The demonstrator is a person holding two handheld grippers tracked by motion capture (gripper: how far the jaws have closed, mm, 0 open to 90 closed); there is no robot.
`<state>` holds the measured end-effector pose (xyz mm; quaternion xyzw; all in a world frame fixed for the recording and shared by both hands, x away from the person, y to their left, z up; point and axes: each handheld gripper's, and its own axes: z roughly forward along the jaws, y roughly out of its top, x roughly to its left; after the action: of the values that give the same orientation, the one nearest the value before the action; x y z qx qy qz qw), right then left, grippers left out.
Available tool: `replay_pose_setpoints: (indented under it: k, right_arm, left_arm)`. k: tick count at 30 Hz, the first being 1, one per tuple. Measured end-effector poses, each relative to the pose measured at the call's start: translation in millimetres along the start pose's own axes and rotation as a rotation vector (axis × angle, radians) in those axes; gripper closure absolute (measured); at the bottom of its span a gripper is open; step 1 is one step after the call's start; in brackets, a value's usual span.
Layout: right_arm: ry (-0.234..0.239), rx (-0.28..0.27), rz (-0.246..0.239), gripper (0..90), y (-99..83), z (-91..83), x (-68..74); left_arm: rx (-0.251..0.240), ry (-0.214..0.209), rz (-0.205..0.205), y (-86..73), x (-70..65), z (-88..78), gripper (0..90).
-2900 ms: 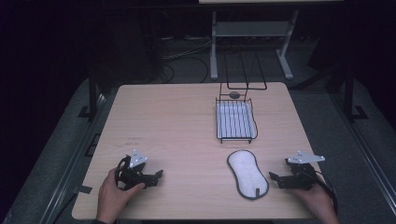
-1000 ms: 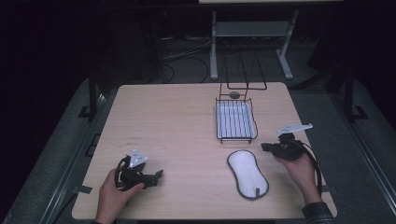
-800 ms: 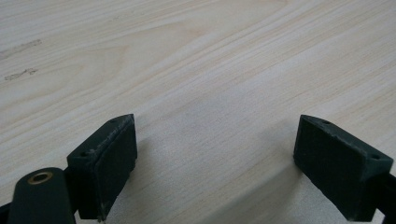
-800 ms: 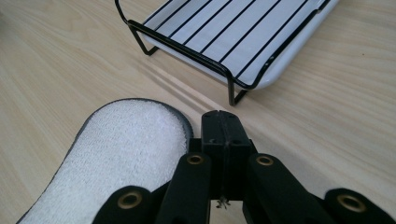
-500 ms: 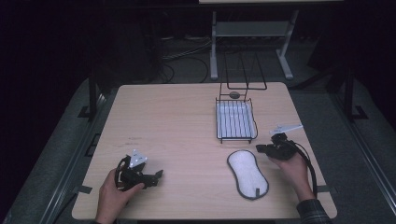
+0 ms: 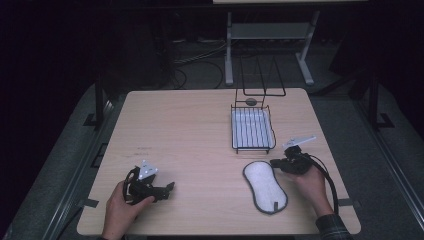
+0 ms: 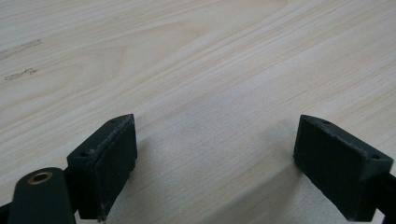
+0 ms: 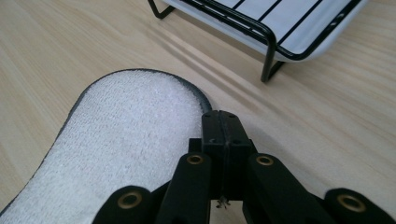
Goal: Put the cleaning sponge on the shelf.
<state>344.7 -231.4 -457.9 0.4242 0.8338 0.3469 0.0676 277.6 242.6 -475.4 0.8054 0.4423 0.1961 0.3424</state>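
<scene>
Near the right front of the bench (image 6: 190, 125) lies a white terry pad (image 6: 265, 186), an elongated oval with a dark bound edge and a small loop or tag at its near end. It rests flat on the wood, just in front of the black wire rack (image 6: 252, 129) with its white drip tray. The right gripper (image 6: 276, 163) sits at the pad's far right edge with its jaws clenched together on nothing; in the right gripper view the closed tips (image 8: 224, 122) meet just at the dark rim of the pad (image 8: 126, 140).

By its look the pad should be light, soft and floppy: it would sag or fold if lifted by one end, and it will not break or slip much on rubber pads. The bound edge seems the best place to pinch, since the jaws must open and slide one tip under the rim; the flat middle gives nothing to bite on.

The left gripper (image 6: 167, 187) rests on the bench at the front left, well apart from the pad, jaws released and wide over bare wood (image 7: 210, 93).

Hard to tell: whether the right tips actually touch the pad's rim or hover over it, what the small dark round thing (image 6: 251, 101) behind the rack is, and how thick the pad is.
</scene>
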Motion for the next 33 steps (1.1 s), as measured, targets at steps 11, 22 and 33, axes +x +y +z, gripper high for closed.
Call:
replay_pose_setpoints:
  k: [11, 22, 33]
  right_arm:
    - [0.031, 0.001, -0.027, 89.8, 3.4, 5.2, 9.7]
    - [0.056, 0.010, -0.052, 89.8, 9.8, 12.1, 23.7]
    - [0.054, -0.014, -0.060, 89.8, 8.2, -0.2, 27.0]
  left_arm:
    - [-0.001, 0.000, -0.001, 0.0, 0.0, 0.1, 12.7]
    - [-0.001, 0.001, -0.001, 0.0, -0.1, 0.1, 12.7]
    - [-0.002, 0.000, -0.002, 0.0, -0.1, 0.1, 12.7]
